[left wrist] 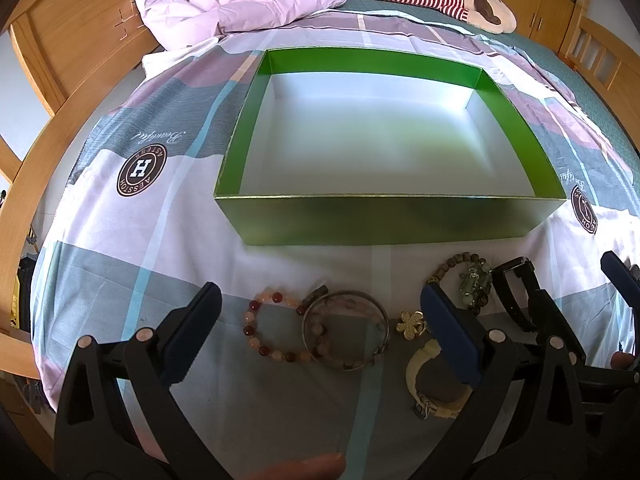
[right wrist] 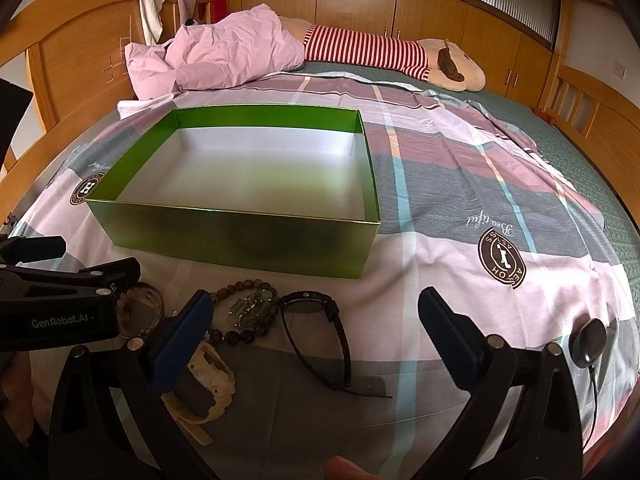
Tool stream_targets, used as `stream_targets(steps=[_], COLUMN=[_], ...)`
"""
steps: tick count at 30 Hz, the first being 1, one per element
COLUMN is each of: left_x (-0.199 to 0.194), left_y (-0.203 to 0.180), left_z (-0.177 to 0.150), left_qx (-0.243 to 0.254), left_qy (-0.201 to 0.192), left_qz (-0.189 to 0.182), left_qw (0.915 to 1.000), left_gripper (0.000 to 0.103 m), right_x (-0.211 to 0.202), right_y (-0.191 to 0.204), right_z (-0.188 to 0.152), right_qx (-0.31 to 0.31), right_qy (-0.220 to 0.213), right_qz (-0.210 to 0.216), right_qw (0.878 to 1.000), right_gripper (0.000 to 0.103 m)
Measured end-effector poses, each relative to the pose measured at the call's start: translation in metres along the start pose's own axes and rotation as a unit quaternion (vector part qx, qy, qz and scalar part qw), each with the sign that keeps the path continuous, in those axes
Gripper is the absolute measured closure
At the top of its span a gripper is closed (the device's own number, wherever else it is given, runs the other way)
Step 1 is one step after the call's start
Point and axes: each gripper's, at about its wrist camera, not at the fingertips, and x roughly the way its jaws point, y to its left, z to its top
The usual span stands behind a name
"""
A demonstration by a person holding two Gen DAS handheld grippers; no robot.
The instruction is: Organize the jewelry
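From the left wrist, the left gripper (left wrist: pixel 320 320) hangs wide open and empty over a pink bead bracelet (left wrist: pixel 272 330) and metal bangle (left wrist: pixel 346 330) on the bedspread (left wrist: pixel 120 260), just before the green box's (left wrist: pixel 392 220) near wall. A cream watch (left wrist: pixel 434 380) lies beside its right finger.

From the right wrist, the right gripper (right wrist: pixel 316 320) gapes open, empty, above a black watch (right wrist: pixel 316 320); brown beads (right wrist: pixel 244 312), possibly tangled with green stones, lie beside it.

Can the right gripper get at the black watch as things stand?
Probably yes. The right gripper is open, and the black watch lies flat on the bedspread between its fingers, uncovered. The brown bead bracelet lies close on its left and might get caught.
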Motion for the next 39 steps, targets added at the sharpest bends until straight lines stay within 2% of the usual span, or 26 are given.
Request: stream_targets(steps=[11, 16, 18, 21, 24, 26, 28, 29, 31, 32, 35, 37, 39], left_x=[0.001, 0.001, -0.001, -0.005, -0.009, -0.011, -0.012, -0.011, -0.010, -0.009, -0.006, -0.001, 0.001], left_y=[-0.001, -0.001, 0.000, 0.002, 0.005, 0.006, 0.006, 0.006, 0.006, 0.009, 0.020, 0.028, 0.031], left_z=[0.000, -0.001, 0.000, 0.000, -0.001, -0.002, -0.002, -0.002, 0.000, 0.000, 0.004, 0.004, 0.004], left_qx=[-0.001, -0.009, -0.012, -0.015, -0.023, -0.029, -0.031, -0.029, -0.022, -0.022, -0.035, -0.042, -0.047], left_qy=[0.002, -0.004, -0.010, -0.024, -0.034, -0.037, -0.036, -0.032, -0.024, -0.019, 0.001, 0.025, 0.034], left_qz=[-0.001, -0.027, -0.027, -0.025, -0.027, -0.033, -0.038, -0.040, -0.038, -0.036, -0.049, -0.063, -0.072], left_qw=[1.0000, 0.9996, 0.9995, 0.9993, 0.9988, 0.9984, 0.9982, 0.9983, 0.9988, 0.9989, 0.9982, 0.9968, 0.9957], left_gripper=[0.004, 0.004, 0.005, 0.013, 0.020, 0.023, 0.025, 0.028, 0.035, 0.039, 0.043, 0.039, 0.036], right_x=[-0.001, -0.004, -0.006, -0.005, 0.002, 0.008, 0.013, 0.016, 0.021, 0.023, 0.026, 0.025, 0.027], right_y=[0.001, 0.002, -0.001, -0.006, -0.018, -0.024, -0.026, -0.026, -0.029, -0.031, -0.035, -0.031, -0.021], right_z=[0.000, 0.001, 0.002, 0.006, 0.009, 0.008, 0.005, 0.003, 0.001, 0.000, 0.000, 0.000, -0.002], right_qx=[-0.001, -0.007, -0.009, -0.012, 0.009, 0.025, 0.033, 0.036, 0.043, 0.046, 0.058, 0.046, 0.022], right_qy=[-0.002, -0.014, -0.024, -0.025, -0.001, 0.018, 0.036, 0.045, 0.056, 0.061, 0.073, 0.079, 0.088], right_qz=[0.001, -0.003, -0.011, -0.036, -0.034, -0.012, 0.002, -0.001, -0.008, -0.007, 0.022, 0.037, 0.033], right_qw=[1.000, 1.000, 1.000, 0.999, 0.999, 0.999, 0.999, 0.998, 0.997, 0.997, 0.995, 0.995, 0.995], right_gripper=[0.003, 0.003, 0.003, 0.003, 0.003, 0.008, 0.032, 0.038, 0.063, 0.066, 0.067, 0.067, 0.066])
